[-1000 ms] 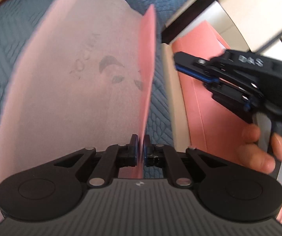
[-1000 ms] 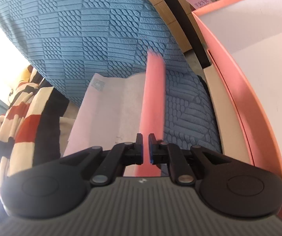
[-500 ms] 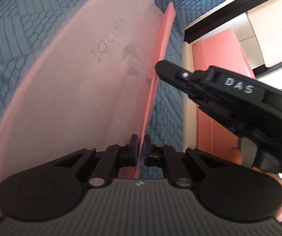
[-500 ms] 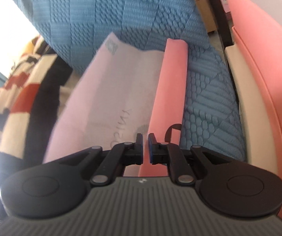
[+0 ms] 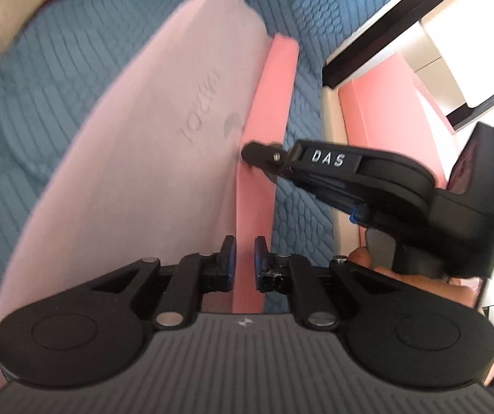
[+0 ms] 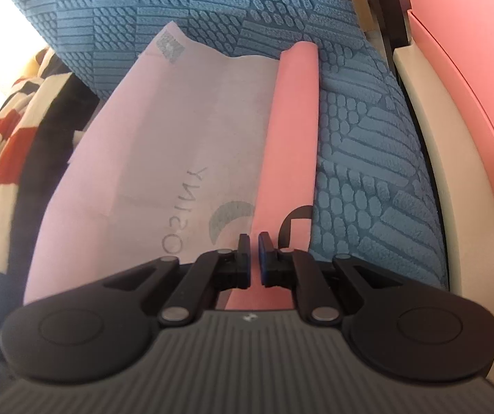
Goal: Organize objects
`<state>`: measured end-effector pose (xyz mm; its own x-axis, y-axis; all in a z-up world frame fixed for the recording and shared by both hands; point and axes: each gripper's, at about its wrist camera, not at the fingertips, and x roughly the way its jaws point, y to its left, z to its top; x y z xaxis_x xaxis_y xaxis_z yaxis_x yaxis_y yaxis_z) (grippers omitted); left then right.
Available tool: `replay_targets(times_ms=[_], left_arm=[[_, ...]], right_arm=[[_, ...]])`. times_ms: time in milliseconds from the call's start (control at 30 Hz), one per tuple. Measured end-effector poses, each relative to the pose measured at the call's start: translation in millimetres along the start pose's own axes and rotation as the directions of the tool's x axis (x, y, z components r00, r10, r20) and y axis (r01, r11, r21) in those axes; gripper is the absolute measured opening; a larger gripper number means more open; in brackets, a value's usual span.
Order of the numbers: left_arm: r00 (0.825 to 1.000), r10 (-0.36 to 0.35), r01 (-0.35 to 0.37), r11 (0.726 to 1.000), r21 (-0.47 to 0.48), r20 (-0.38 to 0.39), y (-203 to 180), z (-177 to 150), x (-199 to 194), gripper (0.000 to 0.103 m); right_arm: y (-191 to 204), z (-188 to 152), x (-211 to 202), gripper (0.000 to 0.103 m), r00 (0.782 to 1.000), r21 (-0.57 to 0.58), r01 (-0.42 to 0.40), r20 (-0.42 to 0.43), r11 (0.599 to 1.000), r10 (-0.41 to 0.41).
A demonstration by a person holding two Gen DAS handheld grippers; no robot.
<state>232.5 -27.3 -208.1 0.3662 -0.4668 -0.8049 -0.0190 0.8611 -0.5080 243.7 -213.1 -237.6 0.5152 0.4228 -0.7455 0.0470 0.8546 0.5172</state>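
Note:
A pale pink paper bag [image 5: 143, 172] with mirrored grey lettering and a salmon side fold [image 5: 267, 120] lies on the blue quilted cover [image 5: 40, 120]. My left gripper [image 5: 243, 258] sits over the near end of that fold. Its jaws are opening, a narrow gap shows between them, and the fold lies flat behind, not pinched. My right gripper [image 5: 250, 151] comes in from the right with its tip touching the fold halfway along. In the right wrist view the bag [image 6: 178, 138] and fold [image 6: 292, 138] stretch ahead of the right gripper [image 6: 254, 258], whose jaws are closing to a slit with nothing pinched.
A large salmon panel [image 6: 471, 103] and a cream strip [image 6: 430, 138] run along the right of the cover [image 6: 367, 172]. A striped red, black and cream cloth [image 6: 5, 145] lies at the left. A hand [image 5: 402, 276] holds the right gripper's handle.
The left jaws parted and let go of the raised salmon edge, which now lies flat. The right gripper came down and left until its tip touched the fold.

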Motion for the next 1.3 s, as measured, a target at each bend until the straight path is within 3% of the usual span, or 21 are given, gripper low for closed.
replay_targets(times_ms=[133,300,433,533,667,700,733,800,1033,1267,1300], left_arm=[[0.999,-0.013,0.012,1.0,0.025,0.043,-3,7,-14,0.011],[0.999,-0.043,0.041,0.997,0.062,0.023,-13,3,-10,0.011],[1.0,0.023,-0.023,0.993,0.118,0.0,-21,0,8,0.011],[0.992,0.117,-0.109,0.979,0.173,-0.036,-25,-3,25,0.011],[0.991,0.13,-0.12,0.973,0.197,-0.04,-27,-3,30,0.01],[0.991,0.13,-0.12,0.974,0.194,-0.039,-27,-4,30,0.01],[0.991,0.129,-0.12,0.974,0.192,-0.038,-26,-5,30,0.01],[0.991,0.131,-0.122,0.974,0.191,-0.036,-26,-5,30,0.01],[0.99,0.135,-0.127,0.973,0.193,-0.029,-24,-7,28,0.01],[0.99,0.138,-0.132,0.977,0.17,-0.026,-21,-4,28,0.01],[0.99,0.138,-0.132,0.977,0.168,-0.026,-21,-3,28,0.01]], right_arm=[[-5,0,0,0.005,1.0,0.042,-0.015,-0.003,0.999,0.015],[-7,0,0,0.005,1.0,0.059,-0.025,-0.003,0.998,0.026],[-9,0,0,0.005,1.0,0.061,-0.028,-0.004,0.998,0.028],[-8,1,-1,0.006,1.0,0.056,-0.019,0.001,0.998,0.019],[-9,3,-8,0.011,1.0,0.041,-0.018,0.015,0.999,0.018],[-10,4,-9,0.017,0.999,0.083,-0.007,0.043,0.997,0.003],[-12,4,-12,0.032,0.999,0.092,-0.013,0.051,0.996,0.009],[-14,3,-16,0.05,0.997,0.1,-0.026,0.074,0.995,0.018],[-24,6,-16,0.05,0.997,0.143,-0.004,0.081,0.99,-0.008],[-27,3,-12,0.047,0.995,0.191,-0.091,0.054,0.977,0.082],[-26,1,-13,0.041,0.995,0.193,-0.096,0.053,0.977,0.087]])
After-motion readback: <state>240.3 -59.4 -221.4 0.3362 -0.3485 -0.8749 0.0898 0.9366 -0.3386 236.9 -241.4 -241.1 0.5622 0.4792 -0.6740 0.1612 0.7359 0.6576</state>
